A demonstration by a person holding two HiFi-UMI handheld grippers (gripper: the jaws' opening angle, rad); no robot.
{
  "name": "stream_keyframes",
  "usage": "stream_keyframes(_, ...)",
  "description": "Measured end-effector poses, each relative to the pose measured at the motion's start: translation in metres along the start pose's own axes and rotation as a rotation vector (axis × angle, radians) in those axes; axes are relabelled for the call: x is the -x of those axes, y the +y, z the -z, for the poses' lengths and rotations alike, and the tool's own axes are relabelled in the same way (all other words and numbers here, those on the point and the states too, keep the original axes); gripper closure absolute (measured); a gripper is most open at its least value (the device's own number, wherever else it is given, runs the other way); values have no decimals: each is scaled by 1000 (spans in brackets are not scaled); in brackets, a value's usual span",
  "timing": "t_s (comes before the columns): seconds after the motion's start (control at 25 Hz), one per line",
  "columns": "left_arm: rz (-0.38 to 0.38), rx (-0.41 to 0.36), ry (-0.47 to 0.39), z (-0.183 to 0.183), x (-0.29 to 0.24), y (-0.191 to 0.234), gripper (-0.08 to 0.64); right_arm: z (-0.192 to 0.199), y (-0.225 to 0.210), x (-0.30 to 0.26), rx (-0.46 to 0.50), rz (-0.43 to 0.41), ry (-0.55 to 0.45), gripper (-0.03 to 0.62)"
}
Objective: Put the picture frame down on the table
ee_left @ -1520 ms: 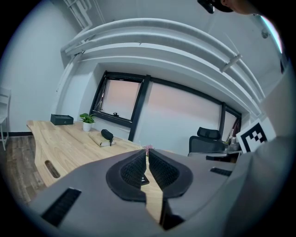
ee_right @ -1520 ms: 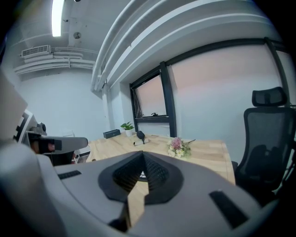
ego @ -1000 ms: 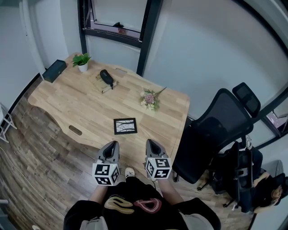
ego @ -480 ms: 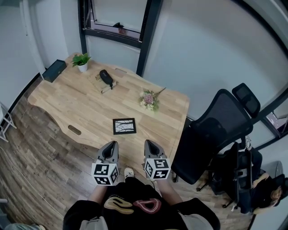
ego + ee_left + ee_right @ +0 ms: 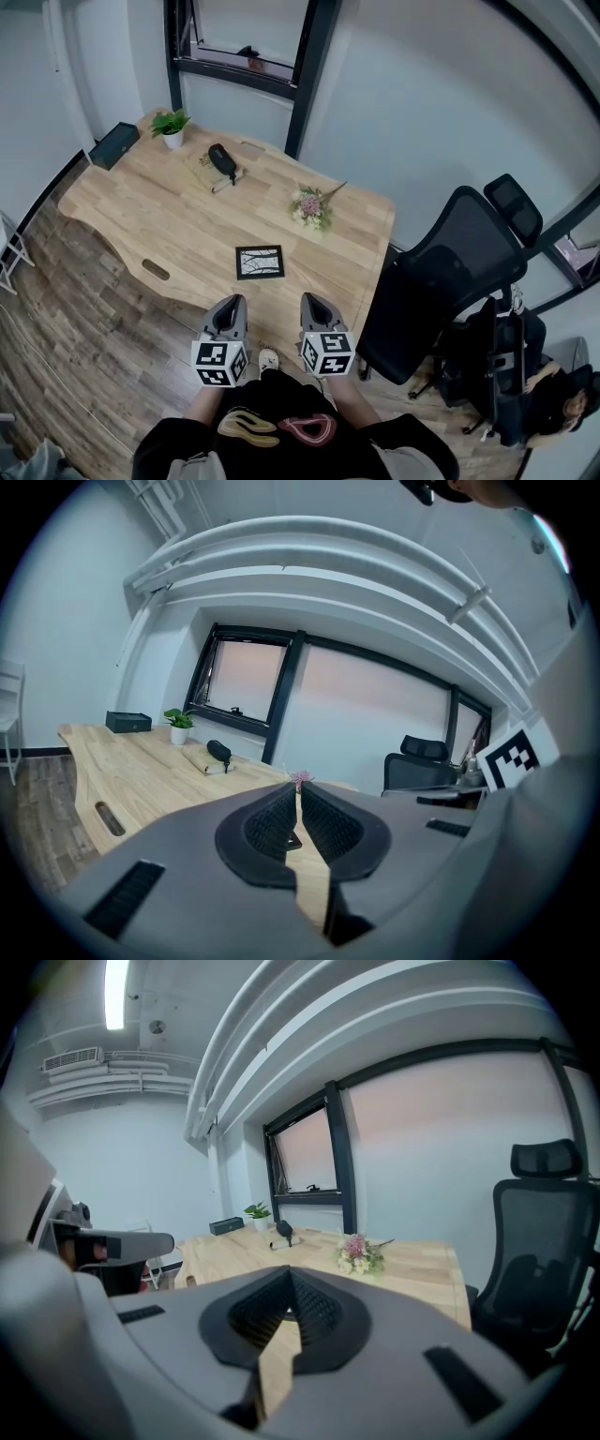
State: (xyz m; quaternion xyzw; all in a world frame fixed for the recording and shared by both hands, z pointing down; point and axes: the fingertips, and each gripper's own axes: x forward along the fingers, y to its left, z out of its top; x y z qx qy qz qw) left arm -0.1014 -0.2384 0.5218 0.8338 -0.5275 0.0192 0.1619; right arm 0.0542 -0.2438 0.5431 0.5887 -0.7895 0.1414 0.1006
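Left grey two-jaw gripper (image 5: 232, 302): jaws at a narrow slit, nothing between them, off the near edge of the pale wooden table (image 5: 141, 216). Small black rectangular picture frame (image 5: 260, 262) lies flat on the tabletop, at its 1 o'clock, well apart. Right grey gripper (image 5: 314, 300): jaws together, empty, frame at 11 o'clock. Judgement: placing looks done; the next move only calls for keeping clear of the frame

even bright indoor light, soft shadows, strong fisheye bending, dark vignetted corners
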Motion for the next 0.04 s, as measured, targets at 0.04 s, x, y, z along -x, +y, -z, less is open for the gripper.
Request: stream_keyframes(0.04, 0, 0, 1, 1, 0, 1, 531, 1, 1, 0, 2, 0, 0, 583)
